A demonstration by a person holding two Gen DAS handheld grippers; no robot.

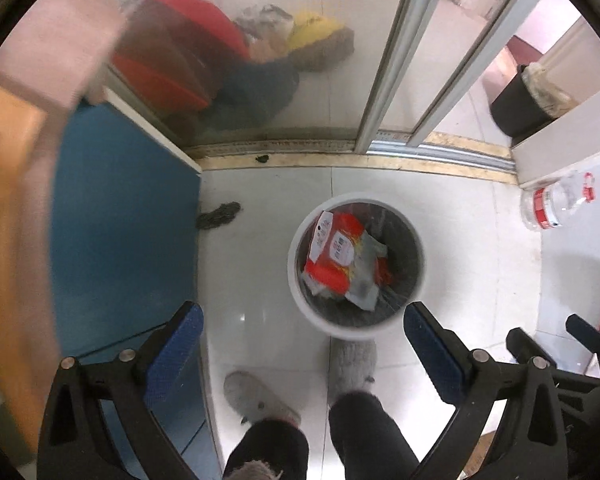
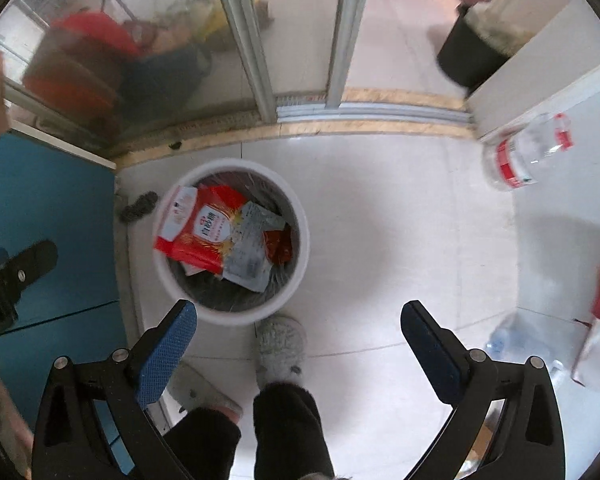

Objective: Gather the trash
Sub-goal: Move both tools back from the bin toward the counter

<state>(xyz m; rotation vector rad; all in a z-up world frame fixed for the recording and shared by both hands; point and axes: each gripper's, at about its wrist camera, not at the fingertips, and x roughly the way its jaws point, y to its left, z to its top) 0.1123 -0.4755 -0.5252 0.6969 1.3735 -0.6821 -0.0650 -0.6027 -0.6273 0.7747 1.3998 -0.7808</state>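
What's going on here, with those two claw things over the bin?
A person stands over a white bin, holding a gripper in each hand. The left gripper and right gripper are both open and empty. Red-and-white wrappers lie in the bin. A plastic bottle lies on the floor nearby.
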